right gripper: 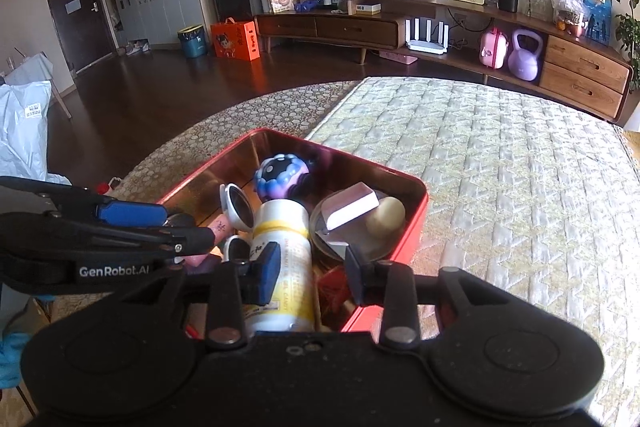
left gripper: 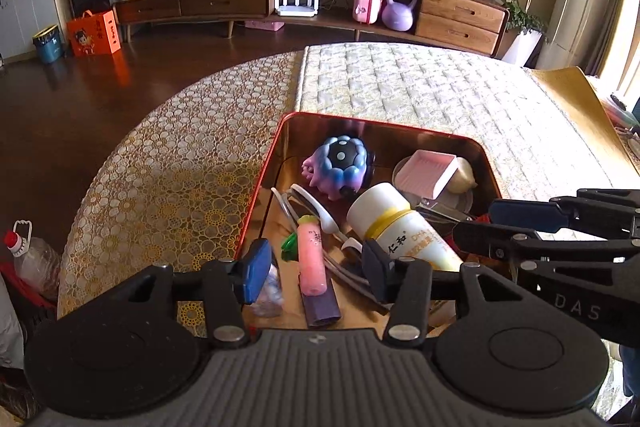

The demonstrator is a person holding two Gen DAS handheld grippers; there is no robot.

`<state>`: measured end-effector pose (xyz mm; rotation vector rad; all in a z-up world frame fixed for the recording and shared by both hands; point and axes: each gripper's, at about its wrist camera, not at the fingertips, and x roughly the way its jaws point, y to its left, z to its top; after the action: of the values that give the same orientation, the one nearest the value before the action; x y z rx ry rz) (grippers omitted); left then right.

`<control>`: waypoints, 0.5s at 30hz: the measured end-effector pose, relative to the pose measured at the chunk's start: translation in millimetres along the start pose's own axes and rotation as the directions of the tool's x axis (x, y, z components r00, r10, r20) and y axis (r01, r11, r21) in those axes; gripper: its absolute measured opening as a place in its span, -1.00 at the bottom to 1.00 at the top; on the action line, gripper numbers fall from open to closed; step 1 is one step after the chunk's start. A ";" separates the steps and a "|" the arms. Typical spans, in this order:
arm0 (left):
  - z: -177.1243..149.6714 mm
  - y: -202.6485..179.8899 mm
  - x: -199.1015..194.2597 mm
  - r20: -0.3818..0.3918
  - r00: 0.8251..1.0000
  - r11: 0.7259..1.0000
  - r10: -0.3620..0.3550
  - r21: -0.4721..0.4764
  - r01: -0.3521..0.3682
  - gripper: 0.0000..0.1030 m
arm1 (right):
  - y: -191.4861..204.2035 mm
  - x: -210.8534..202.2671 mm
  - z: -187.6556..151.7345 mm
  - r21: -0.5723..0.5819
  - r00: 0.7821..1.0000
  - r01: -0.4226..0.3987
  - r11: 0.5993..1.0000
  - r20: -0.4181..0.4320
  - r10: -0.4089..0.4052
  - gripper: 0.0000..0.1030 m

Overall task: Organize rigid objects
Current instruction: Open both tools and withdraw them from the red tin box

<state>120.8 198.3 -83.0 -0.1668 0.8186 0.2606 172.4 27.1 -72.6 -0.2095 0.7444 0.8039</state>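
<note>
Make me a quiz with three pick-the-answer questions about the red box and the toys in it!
1. Where does the white bottle lie?
A. in the red box
B. on the floor
C. on the shelf

2. What colour is the little square tray?
A. green
B. pink
C. black

3. How is the left gripper?
A. shut on the purple toy
B. shut on the spoon
C. open, holding nothing

Answers:
1. A, the bottle lies among the things inside the box.
2. B, the tray is pale pink.
3. C, its jaws stand apart over the box and press on nothing.
</note>
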 end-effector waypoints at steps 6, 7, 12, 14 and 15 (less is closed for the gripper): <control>2.0 -4.5 -18.6 0.034 0.999 1.000 -0.009 0.010 0.009 0.24 | 2.1 -20.8 -1.2 0.019 0.999 -0.020 1.000 0.032 0.019 -0.18; 1.5 -4.6 -22.6 0.047 0.999 1.000 -0.010 0.008 0.009 0.36 | 2.5 -24.3 -1.2 0.019 0.999 -0.021 1.000 0.038 0.021 -0.17; 0.0 -7.8 -39.1 0.077 0.997 1.000 -0.011 0.018 0.009 0.38 | 2.9 -42.7 -2.4 0.015 0.997 -0.027 1.000 0.072 0.026 -0.02; -0.5 -8.6 -44.7 0.083 0.997 1.000 -0.008 0.016 0.007 0.38 | 3.4 -50.7 -3.7 0.010 0.996 -0.028 1.000 0.088 0.027 0.08; -0.8 -8.9 -47.9 0.087 0.996 1.000 -0.006 0.015 0.005 0.38 | 3.5 -54.4 -4.5 0.009 0.995 -0.031 0.999 0.096 0.030 0.13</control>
<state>91.5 181.7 -47.8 -0.1431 0.7333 0.2548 142.6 -3.9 -38.8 -0.1498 0.6623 0.8330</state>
